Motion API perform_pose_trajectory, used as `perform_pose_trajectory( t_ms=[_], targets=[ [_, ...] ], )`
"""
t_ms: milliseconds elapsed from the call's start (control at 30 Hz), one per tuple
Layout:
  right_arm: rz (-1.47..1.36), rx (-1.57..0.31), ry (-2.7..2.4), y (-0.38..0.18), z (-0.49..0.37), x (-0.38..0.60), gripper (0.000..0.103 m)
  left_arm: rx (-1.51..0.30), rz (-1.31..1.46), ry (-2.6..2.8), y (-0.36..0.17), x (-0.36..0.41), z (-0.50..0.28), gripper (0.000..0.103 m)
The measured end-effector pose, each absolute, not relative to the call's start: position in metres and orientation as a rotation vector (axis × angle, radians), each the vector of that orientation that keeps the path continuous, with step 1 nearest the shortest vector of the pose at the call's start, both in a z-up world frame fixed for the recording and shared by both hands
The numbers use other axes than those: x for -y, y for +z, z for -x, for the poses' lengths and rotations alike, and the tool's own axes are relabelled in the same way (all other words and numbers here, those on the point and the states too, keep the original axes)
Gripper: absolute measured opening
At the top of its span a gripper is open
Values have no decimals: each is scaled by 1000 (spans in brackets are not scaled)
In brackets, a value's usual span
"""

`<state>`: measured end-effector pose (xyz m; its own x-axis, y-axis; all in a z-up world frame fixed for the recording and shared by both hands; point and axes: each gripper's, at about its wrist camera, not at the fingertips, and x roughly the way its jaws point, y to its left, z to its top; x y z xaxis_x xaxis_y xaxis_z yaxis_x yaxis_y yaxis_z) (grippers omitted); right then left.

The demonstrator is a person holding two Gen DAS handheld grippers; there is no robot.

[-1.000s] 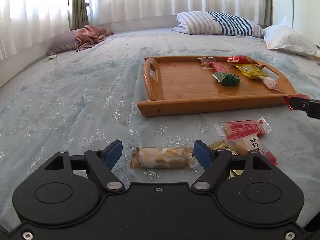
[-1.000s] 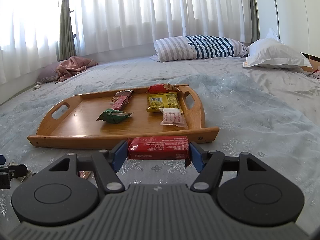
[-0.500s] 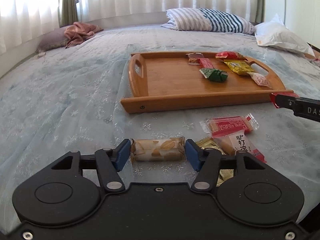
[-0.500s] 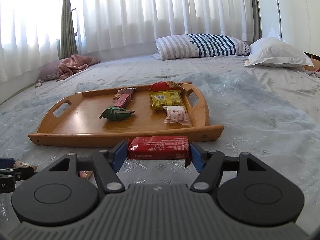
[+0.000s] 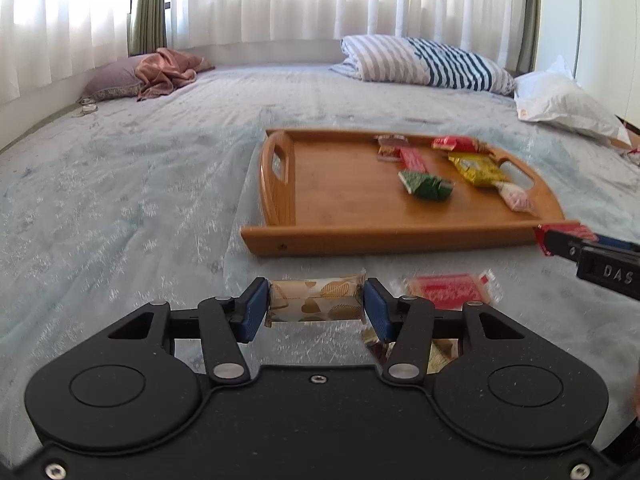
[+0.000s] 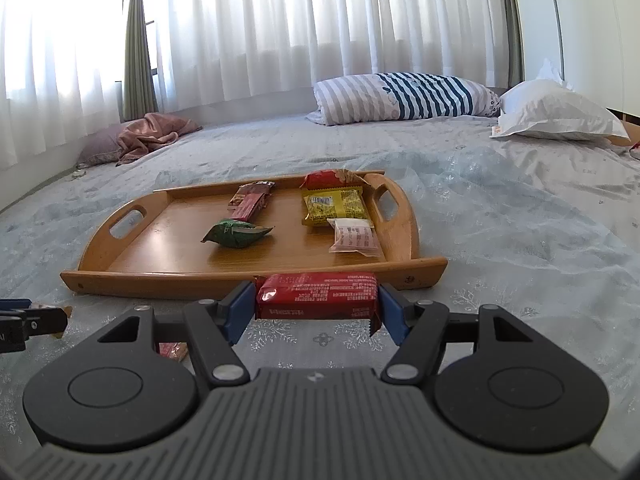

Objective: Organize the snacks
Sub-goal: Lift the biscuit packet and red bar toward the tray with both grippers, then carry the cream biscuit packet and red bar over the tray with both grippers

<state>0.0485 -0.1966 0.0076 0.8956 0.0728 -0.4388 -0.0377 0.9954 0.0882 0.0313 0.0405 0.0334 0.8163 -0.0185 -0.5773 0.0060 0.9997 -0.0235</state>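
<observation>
My left gripper (image 5: 316, 309) is closing, and its blue pads touch both ends of a gold-patterned biscuit packet (image 5: 316, 298) just above the bedspread. The right gripper (image 6: 316, 300) is shut on a red snack bar (image 6: 316, 295), held in front of the near rim of the wooden tray (image 6: 200, 276). In the left wrist view that tray (image 5: 352, 236) lies ahead, with the right gripper's tip at its right corner. The tray holds several snacks, among them a green packet (image 5: 426, 184) and a yellow one (image 5: 478, 168). A red-and-clear packet (image 5: 448, 290) lies on the bed beside the left gripper.
More loose packets (image 5: 440, 356) show under the left gripper's right finger. At the far end of the bed are a striped pillow (image 5: 428, 64), a white pillow (image 5: 568, 100) and a pink cloth on a cushion (image 5: 168, 70). Curtains hang behind.
The left jaws have narrowed from wide apart until the pads meet the biscuit packet's ends, and the packet has risen slightly. The right gripper has kept still with its red bar.
</observation>
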Motion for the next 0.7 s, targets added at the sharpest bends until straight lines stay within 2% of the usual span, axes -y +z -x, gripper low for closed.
perform_pose_trajectory(
  t_ms=[400,700],
  targets=[
    [-36,-439,75,21,-67,194,69,-598,101,-129,70,-22,-71,50],
    [-17,-476,67,19,-95,204,69,-631,82,-165,69,17,-121,50]
  ],
)
